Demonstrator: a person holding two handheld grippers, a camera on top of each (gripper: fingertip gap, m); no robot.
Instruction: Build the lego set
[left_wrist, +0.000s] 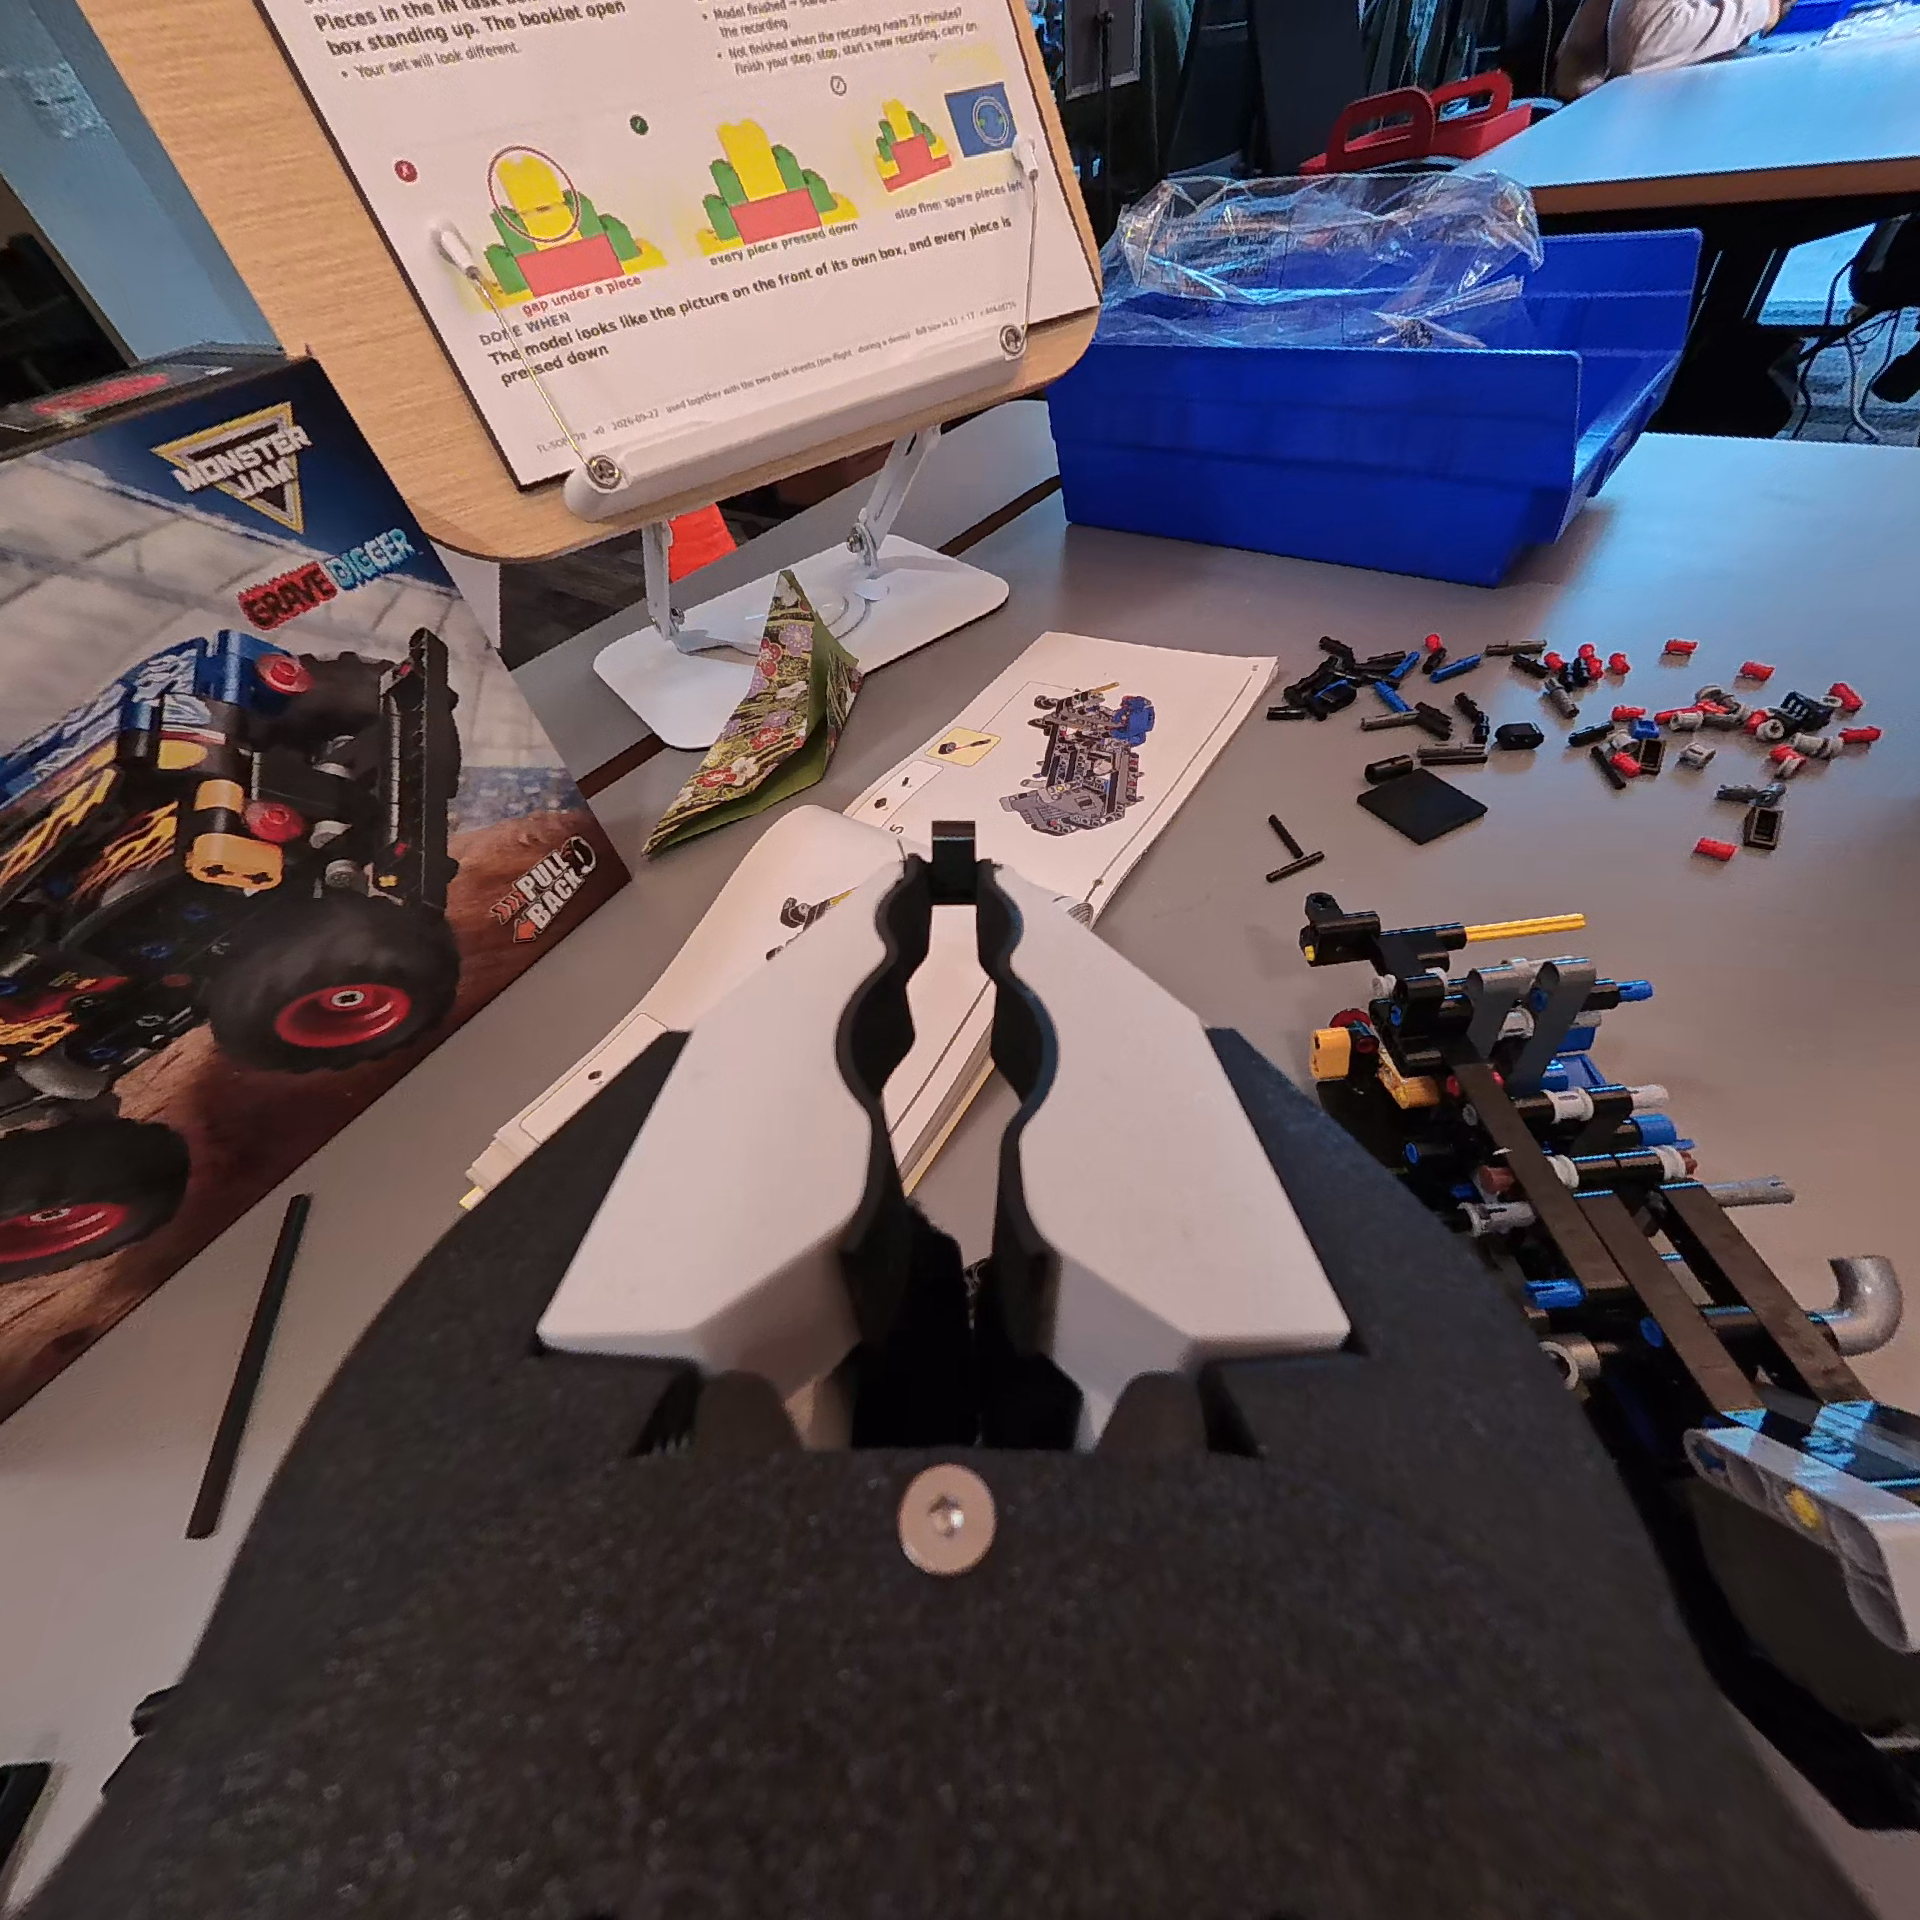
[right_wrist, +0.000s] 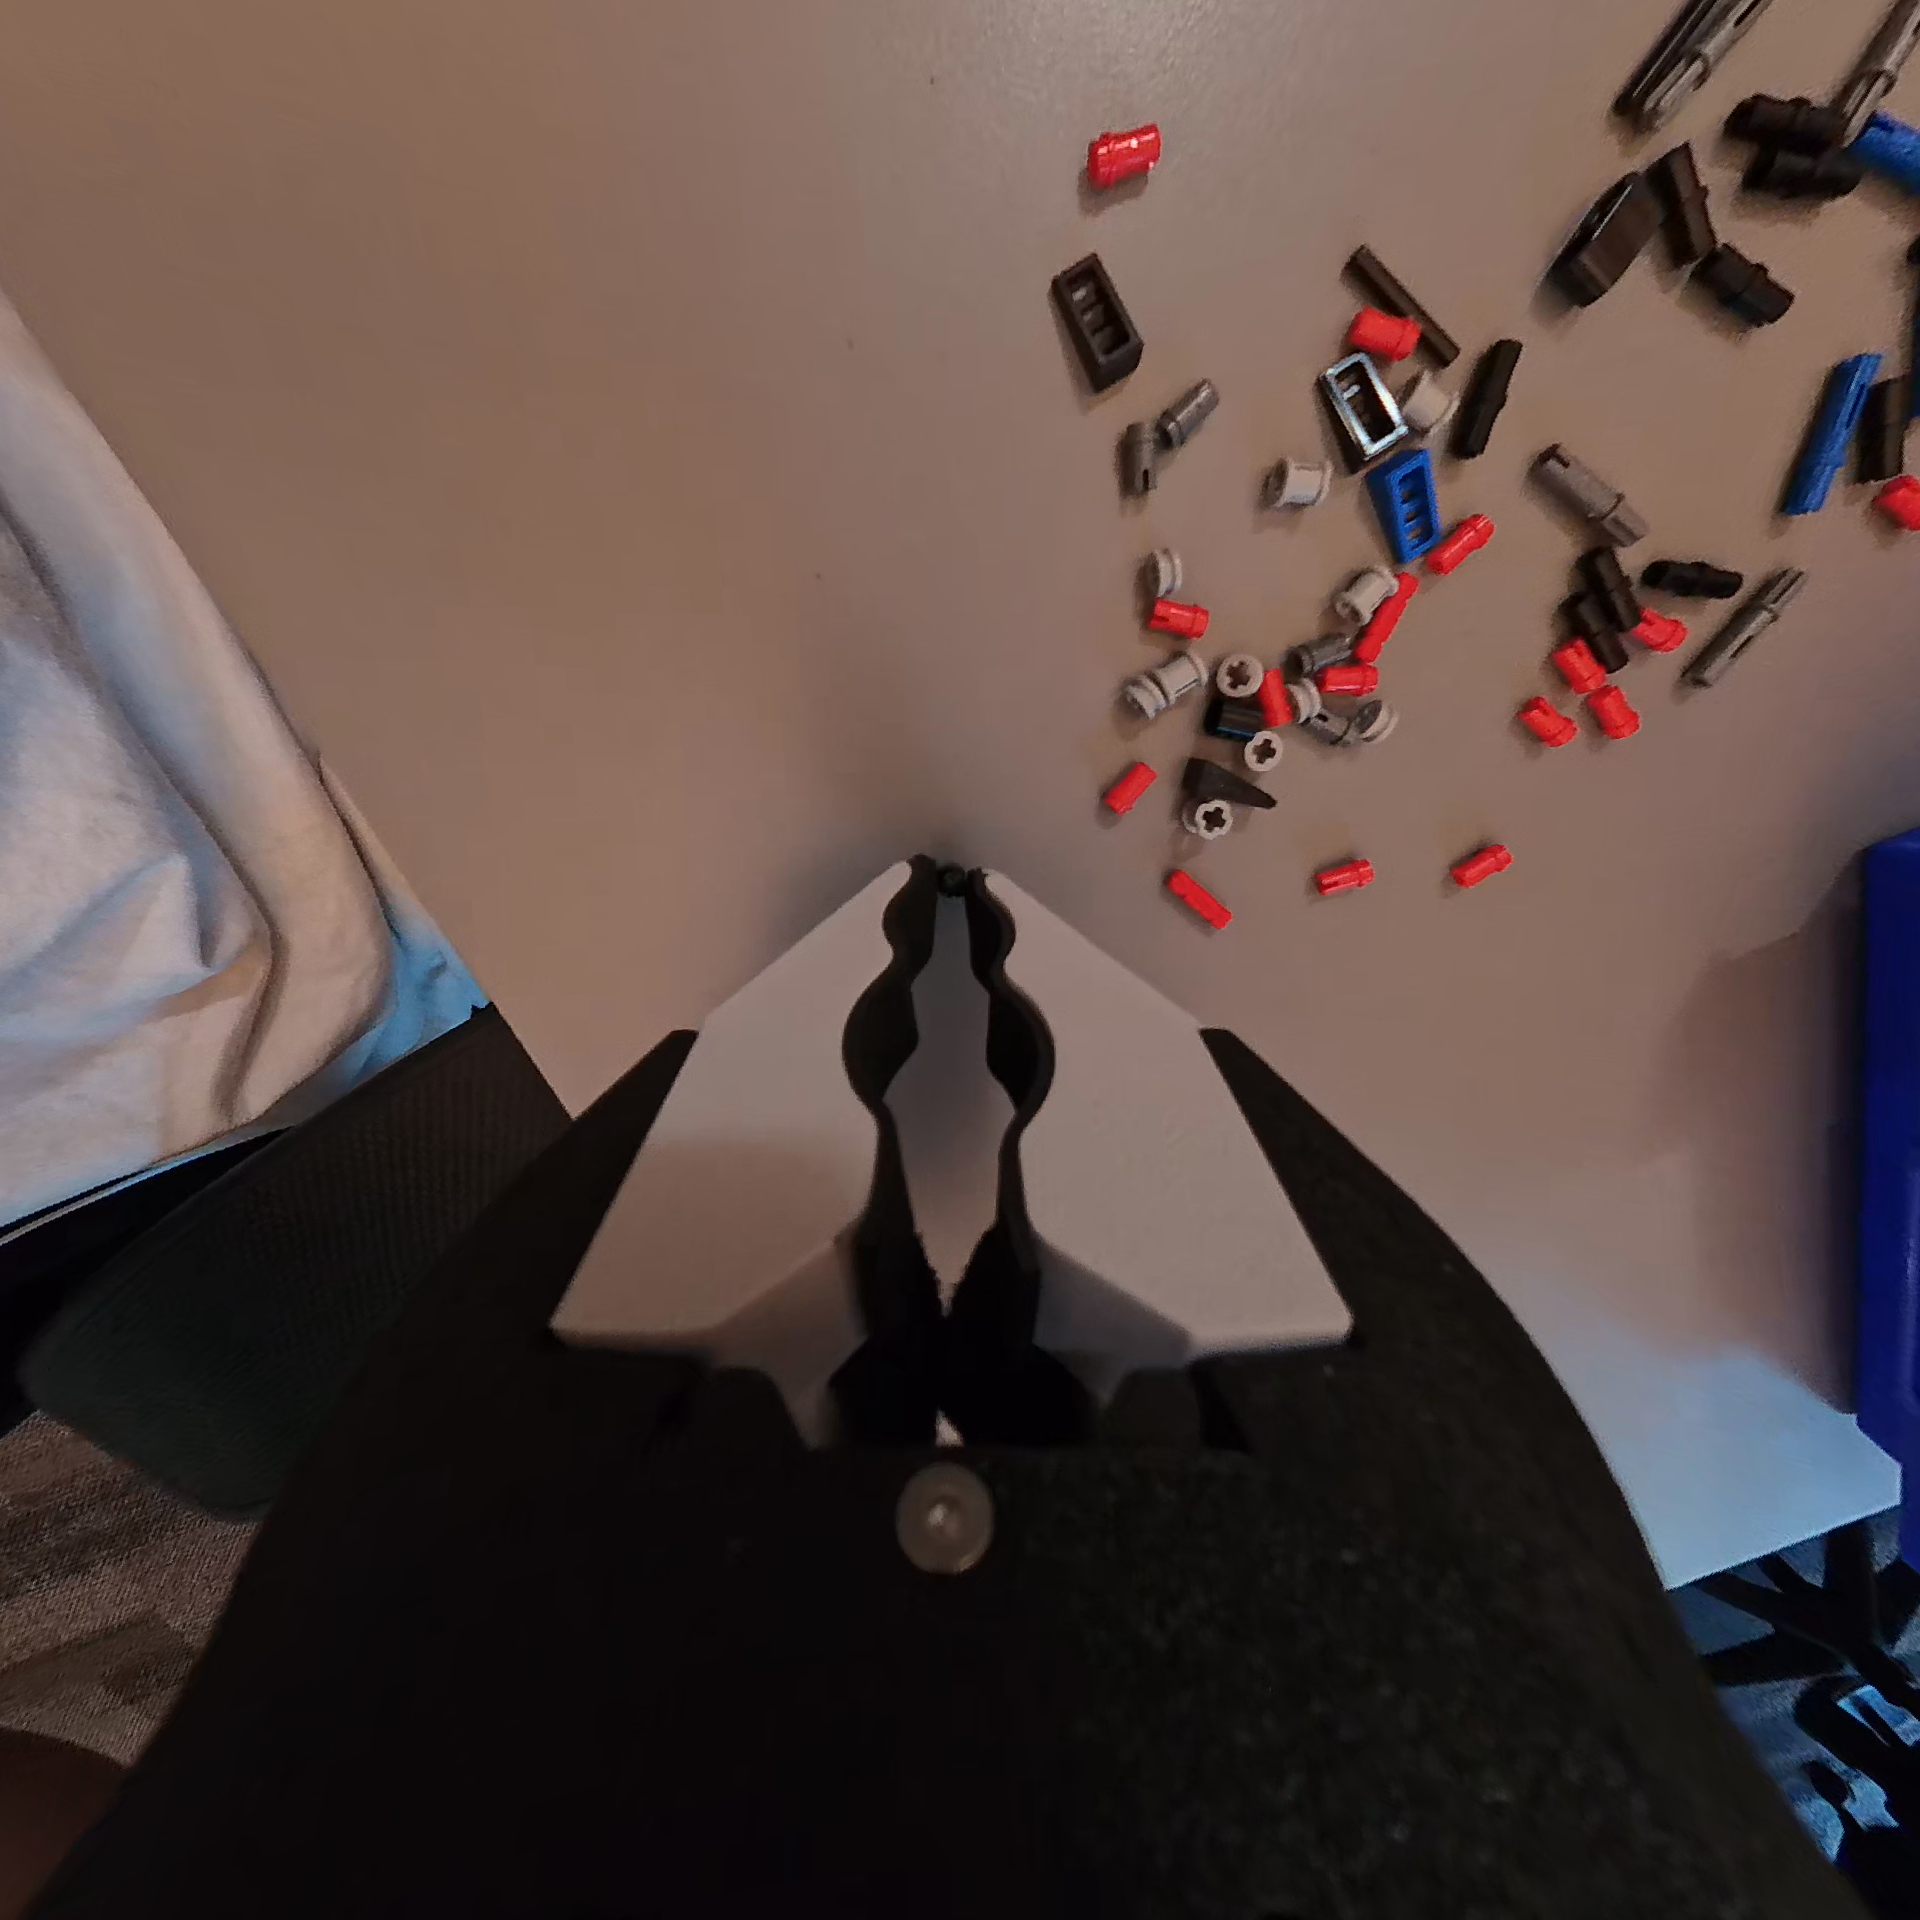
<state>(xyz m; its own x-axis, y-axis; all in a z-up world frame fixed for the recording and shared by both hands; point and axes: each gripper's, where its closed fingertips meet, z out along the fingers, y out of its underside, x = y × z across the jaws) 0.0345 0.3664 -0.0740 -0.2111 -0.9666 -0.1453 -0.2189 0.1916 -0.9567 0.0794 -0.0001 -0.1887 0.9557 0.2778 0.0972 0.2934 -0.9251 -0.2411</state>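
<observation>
My left gripper (left_wrist: 953, 878) is shut on a small black lego piece (left_wrist: 953, 854) and holds it above the open instruction booklet (left_wrist: 1101, 743). The half-built black and blue truck chassis (left_wrist: 1538, 1122) lies on the grey table to its right. Loose small red, black, grey and blue lego parts (left_wrist: 1600, 717) are scattered beyond it. My right gripper (right_wrist: 950, 881) is shut on a tiny black pin (right_wrist: 950, 879) just above the table, left of the scattered lego parts (right_wrist: 1382, 582) in the right wrist view.
The set's box (left_wrist: 229, 810) stands at the left. A wooden stand with an instruction sheet (left_wrist: 665, 208) is behind the booklet, a blue bin (left_wrist: 1340, 436) with a clear bag at back right. A black axle (left_wrist: 249, 1361) lies at left. White cloth (right_wrist: 135, 831) lies left of my right gripper. The tips of one gripper are about 40 cm away from the tips of the other.
</observation>
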